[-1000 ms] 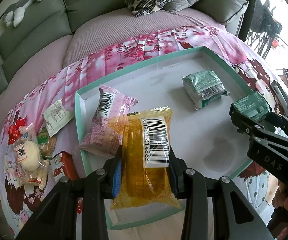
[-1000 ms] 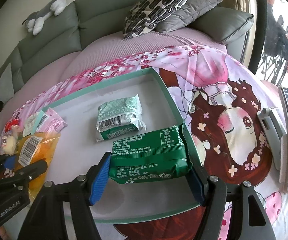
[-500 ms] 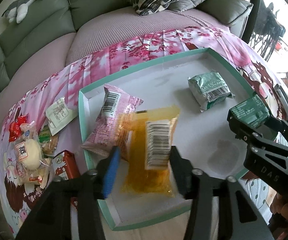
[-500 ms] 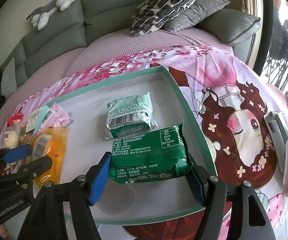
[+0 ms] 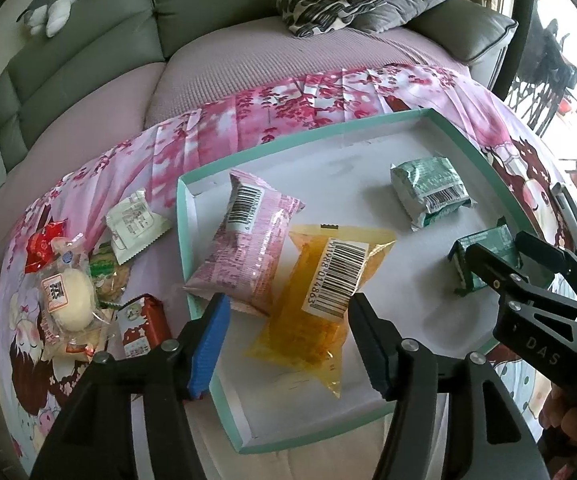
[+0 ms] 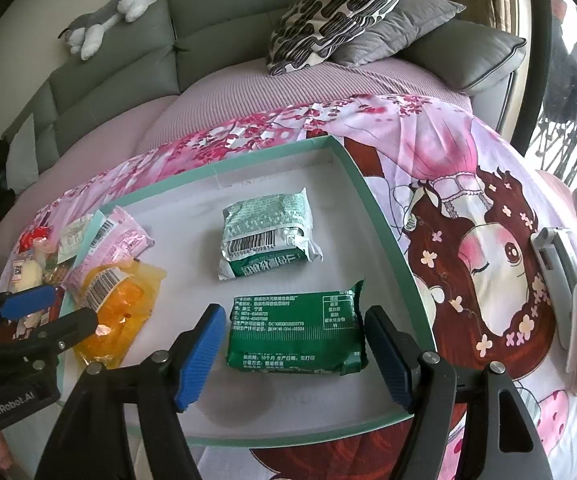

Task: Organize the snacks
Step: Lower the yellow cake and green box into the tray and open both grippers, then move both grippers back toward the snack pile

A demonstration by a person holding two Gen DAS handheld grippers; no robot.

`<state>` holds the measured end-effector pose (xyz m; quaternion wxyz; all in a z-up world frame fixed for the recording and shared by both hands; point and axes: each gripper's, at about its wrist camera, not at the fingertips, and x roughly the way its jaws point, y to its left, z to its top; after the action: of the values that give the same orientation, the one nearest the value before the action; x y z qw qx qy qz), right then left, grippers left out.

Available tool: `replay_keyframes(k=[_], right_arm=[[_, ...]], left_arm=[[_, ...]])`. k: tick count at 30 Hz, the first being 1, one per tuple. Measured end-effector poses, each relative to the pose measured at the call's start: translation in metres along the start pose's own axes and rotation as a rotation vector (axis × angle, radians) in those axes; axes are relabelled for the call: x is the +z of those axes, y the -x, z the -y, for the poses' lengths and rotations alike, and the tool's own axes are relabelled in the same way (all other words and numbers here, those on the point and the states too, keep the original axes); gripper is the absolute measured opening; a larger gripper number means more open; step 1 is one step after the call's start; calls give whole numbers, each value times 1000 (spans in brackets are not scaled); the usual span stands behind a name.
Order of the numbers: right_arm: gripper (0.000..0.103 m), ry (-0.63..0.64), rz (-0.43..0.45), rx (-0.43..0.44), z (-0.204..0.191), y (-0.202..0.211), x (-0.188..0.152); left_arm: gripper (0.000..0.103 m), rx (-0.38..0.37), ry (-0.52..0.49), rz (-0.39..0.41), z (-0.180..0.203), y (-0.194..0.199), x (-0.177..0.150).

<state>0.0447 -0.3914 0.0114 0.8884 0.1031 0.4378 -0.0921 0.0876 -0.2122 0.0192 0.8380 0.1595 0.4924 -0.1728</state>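
A teal-rimmed white tray (image 5: 184,248) (image 6: 388,232) lies on the pink cloth. In it lie a pink packet (image 5: 248,256), a yellow packet (image 5: 320,292) (image 6: 124,308), a pale green packet (image 5: 428,188) (image 6: 268,232) and a dark green packet (image 6: 296,332) (image 5: 484,248). My left gripper (image 5: 288,340) (image 6: 60,310) hovers over the yellow packet's near end. Its jaws are opening and the pads stand clear of the wrapper. My right gripper (image 6: 294,314) (image 5: 508,276) straddles the dark green packet. Its jaws are opening too, with a gap on each side.
Several loose snacks lie left of the tray: a white sachet (image 5: 134,218), a wrapped bun (image 5: 68,296), red packets (image 5: 44,240) (image 5: 144,328). A phone on a stand (image 6: 556,276) sits at the right. Behind are sofa cushions (image 6: 340,12) and a plush toy (image 6: 104,12).
The left gripper has opened and let the yellow packet drop flat into the tray beside the pink one. The right pads have come off the dark green packet, which now rests in the tray.
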Motion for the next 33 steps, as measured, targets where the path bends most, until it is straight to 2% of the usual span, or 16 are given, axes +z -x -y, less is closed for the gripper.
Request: replay_keyframes(k=[4,6,7,10,13,14,17,22,25,33], right_arm=[[78,5,2,4,0,2,0],[90,1,6,11,0,3,0],[91,-1,10,13,0,3,0],[98,5,12,19,-2,4,0],[99,11,17,27,-4,4,0],[103,14,19,28,-4,4,0],[103,21,29,35,-6,5,0],[103,23,33,36,-5,5,-1],[103,22,32,37,-5,5,-1],[103,30,35,44,-6,5,-1]], left_arm=[[64,4,12,7,-3,3,0],[64,10,21,13,-5,6,0],[65,17,27,20,-7,7,0],[77,33,54,37,-13,10,0],[79,43,89,55,-21,13,1],[80,46,97,58,-23,13,1],[89,63,127,73,-29,14,0],[90,85,168,95,-35,15,-2],[99,97,182,107,-39,14,-3],[100,111,184,172,-45,22,-3]])
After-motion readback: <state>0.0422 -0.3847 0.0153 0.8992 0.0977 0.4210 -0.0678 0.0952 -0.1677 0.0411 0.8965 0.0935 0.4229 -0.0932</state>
